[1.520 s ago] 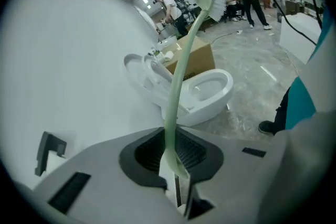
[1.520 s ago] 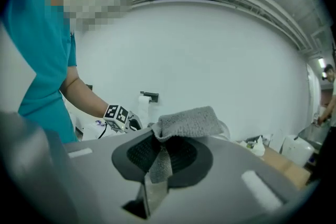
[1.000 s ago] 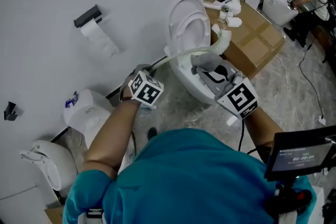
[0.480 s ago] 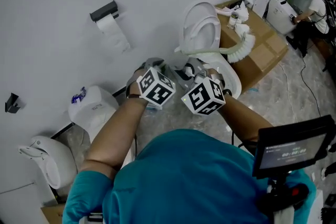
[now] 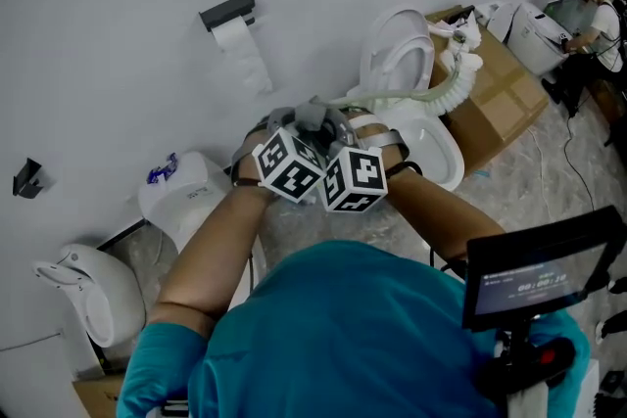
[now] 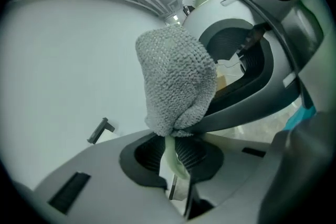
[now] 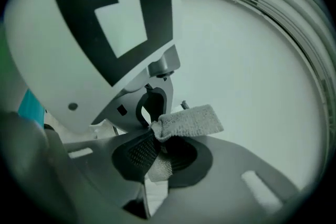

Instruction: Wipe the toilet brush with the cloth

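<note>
Both grippers sit right at the centre of the head view, marker cubes almost touching. The left gripper (image 6: 173, 155) is clamped on the pale handle of the toilet brush (image 5: 453, 83); its own view shows the slim stem pinched between the two ribbed pads. The handle runs out toward 2 o'clock, and the white bristle head ends up over the edge of the cardboard box (image 5: 509, 88), just past the toilet (image 5: 397, 54) with its lid raised.

The right gripper (image 7: 156, 139) has its jaws closed on the grey knitted cloth (image 7: 189, 120); a corner is nipped between the pads and a flap sticks out toward 2 o'clock in its view. In the left gripper view that cloth bunches up as a thick grey hood directly above the left jaws, at 12 o'clock, sitting on the brush handle where it leaves the pads. One jaw of the right gripper reaches into it from 3 o'clock.

Around the action, a toilet paper roll (image 5: 245, 54) hangs on the wall at 11 o'clock from the grippers. A white bin (image 5: 181, 196) stands at 8 o'clock. A small screen (image 5: 534, 274) shows at 4 o'clock. A seated person (image 5: 593, 24) is far off at 2 o'clock.
</note>
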A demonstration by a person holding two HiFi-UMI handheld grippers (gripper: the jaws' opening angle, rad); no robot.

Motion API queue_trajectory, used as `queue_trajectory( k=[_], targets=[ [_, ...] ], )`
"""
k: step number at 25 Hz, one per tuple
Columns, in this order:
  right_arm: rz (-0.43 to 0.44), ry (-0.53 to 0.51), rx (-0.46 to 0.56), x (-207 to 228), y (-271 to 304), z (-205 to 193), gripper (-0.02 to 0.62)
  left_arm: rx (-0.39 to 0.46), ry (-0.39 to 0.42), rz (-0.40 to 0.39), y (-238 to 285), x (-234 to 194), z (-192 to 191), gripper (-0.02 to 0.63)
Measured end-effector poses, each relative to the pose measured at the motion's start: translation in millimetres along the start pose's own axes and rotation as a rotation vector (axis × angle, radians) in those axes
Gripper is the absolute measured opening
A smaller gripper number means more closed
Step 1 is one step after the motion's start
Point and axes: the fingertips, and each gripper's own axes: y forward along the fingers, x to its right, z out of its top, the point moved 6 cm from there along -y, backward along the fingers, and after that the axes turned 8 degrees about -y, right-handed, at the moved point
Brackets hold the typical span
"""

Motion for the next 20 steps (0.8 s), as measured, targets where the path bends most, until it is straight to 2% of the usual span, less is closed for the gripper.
queue_trajectory(
  k=[7,20],
  targets=[
    [-0.068,-0.096,-0.047,15.1,3.4,6.8,0.034,0.013,-0.051,0.019,-6.7,-18.0,-2.1,0.058],
    [-0.154,-0.080,-0.116,48.5,-11.6,-17.9,0.035,0.051,-0.091,0.024,-6.0,-31.3,-6.2,0.060]
  ],
)
